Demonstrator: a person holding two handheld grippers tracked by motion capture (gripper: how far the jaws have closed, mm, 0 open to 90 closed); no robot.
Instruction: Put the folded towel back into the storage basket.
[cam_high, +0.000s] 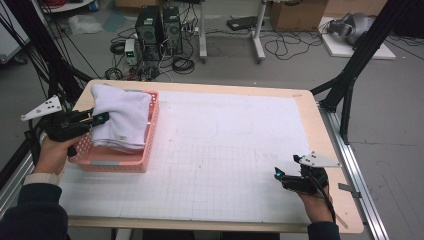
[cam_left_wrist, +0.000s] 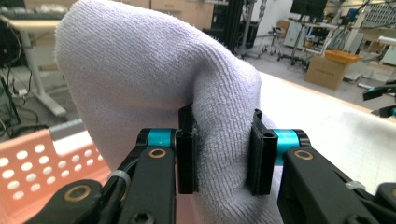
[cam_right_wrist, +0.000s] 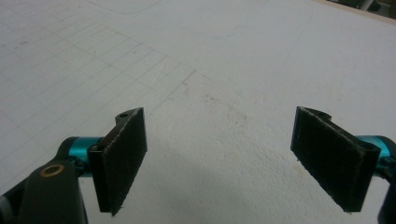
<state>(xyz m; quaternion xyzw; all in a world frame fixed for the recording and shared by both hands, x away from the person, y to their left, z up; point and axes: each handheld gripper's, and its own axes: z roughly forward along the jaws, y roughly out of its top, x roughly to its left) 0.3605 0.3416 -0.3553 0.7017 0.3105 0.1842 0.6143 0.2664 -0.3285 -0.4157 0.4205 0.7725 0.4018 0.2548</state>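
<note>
Covering most of the wooden worktop (cam_high: 320, 130) is a white sheet (cam_high: 235, 150) ruled with a faint grid. Grey floor lies beyond, with two black computer towers (cam_high: 159, 27), tangled cables and a cardboard box (cam_high: 295, 15) near the far wall; black frame struts stand at both sides.

A pink perforated basket (cam_high: 152, 125) sits at the worktop's left edge, its long axis running away from the person. A white terry towel (cam_high: 122, 117), folded, is draped over and into it, the fold's long side following the basket's length and its rounded top end toward the far edge.

The left gripper (cam_left_wrist: 224, 158) is clamped on a bunched fold of the towel, both pads pressed into the cloth, held above the basket's near-left side. The right gripper (cam_right_wrist: 219, 158) hovers low over the bare sheet near the worktop's right front corner, jaws spread wide with nothing between them.
</note>
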